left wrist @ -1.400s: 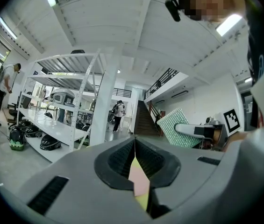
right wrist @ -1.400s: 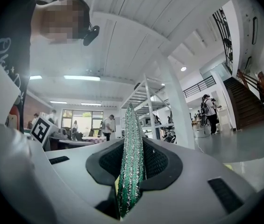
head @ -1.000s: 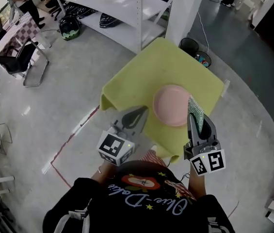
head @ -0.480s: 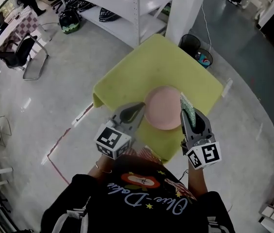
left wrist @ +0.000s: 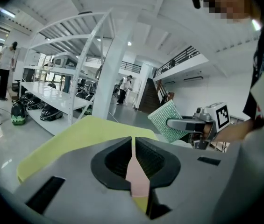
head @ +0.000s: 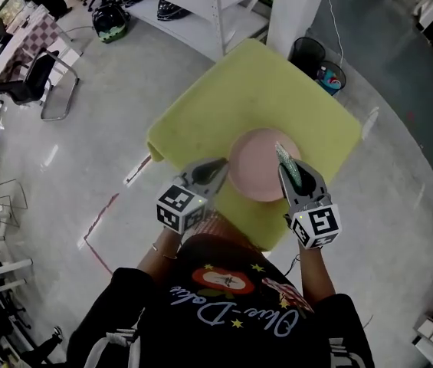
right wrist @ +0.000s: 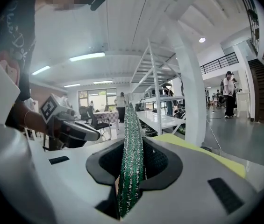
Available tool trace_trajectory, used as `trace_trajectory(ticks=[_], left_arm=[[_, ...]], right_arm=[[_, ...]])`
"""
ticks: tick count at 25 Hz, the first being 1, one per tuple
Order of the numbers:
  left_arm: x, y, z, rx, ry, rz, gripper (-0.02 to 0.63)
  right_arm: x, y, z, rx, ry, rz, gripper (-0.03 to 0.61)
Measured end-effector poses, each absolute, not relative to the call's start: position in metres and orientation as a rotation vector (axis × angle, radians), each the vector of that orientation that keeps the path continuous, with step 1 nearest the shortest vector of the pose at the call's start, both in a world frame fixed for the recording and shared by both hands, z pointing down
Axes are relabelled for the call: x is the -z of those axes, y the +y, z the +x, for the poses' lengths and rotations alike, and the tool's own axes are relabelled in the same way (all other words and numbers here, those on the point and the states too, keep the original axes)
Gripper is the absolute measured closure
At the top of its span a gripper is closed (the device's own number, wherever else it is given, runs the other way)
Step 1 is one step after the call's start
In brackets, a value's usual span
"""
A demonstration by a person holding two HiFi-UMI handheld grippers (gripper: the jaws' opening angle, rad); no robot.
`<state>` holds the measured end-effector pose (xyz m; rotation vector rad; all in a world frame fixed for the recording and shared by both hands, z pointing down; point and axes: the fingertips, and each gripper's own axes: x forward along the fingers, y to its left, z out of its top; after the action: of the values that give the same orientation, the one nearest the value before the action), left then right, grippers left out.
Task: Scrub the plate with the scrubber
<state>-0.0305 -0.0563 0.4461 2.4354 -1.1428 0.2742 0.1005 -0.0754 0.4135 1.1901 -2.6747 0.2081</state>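
A round pink plate (head: pixel 256 163) lies on the yellow table (head: pixel 277 90), near its front edge. My left gripper (head: pixel 218 167) reaches the plate's left rim with its jaws shut. In the left gripper view (left wrist: pixel 132 141) a pink strip of plate (left wrist: pixel 136 176) shows through the slit between them. My right gripper (head: pixel 290 176) is shut on a green scrubber (head: pixel 286 161), which stands on edge over the plate's right rim. In the right gripper view the scrubber (right wrist: pixel 132 157) sticks up between the jaws (right wrist: pixel 132 125). I cannot tell whether it touches the plate.
A white shelving rack (head: pixel 193 14) and a white pillar (head: pixel 296 10) stand behind the table. Two black bins (head: pixel 308 52) sit by its far corner. An office chair (head: pixel 36 79) stands far left. Red tape (head: pixel 101 225) marks the grey floor.
Both grippers have come forward to the plate. The left tip, apart from the plate before, now meets its left rim. The scrubber has shifted left onto the right rim.
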Motion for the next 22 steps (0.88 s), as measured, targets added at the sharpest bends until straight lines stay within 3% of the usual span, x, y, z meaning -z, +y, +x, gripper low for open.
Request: trace_trajectory(ticks=[11, 13, 17, 22], left_arm=[[-0.521, -0.11, -0.036, -0.381, -1.036, 2.325, 0.604], [-0.534, -0.114, -0.036, -0.408, -1.015, 2.288, 0.526], [-0.559, -0.121, -0.037, -0.464, -0.974, 2.236, 0.543], [-0.594, -0.131, -0.033, -0.519, -0.894, 2.156, 0.486]], right_arm=[[-0.497, -0.136, 0.078, -0.241, -2.512, 1.083, 0.514], [-0.512, -0.142, 0.075, -0.249, -2.48, 1.063, 0.514], [-0.541, -0.154, 0.069, -0.233, -2.398, 1.01, 0.514], [-0.578, -0.164, 0.065, -0.199, -2.296, 0.926, 0.514]])
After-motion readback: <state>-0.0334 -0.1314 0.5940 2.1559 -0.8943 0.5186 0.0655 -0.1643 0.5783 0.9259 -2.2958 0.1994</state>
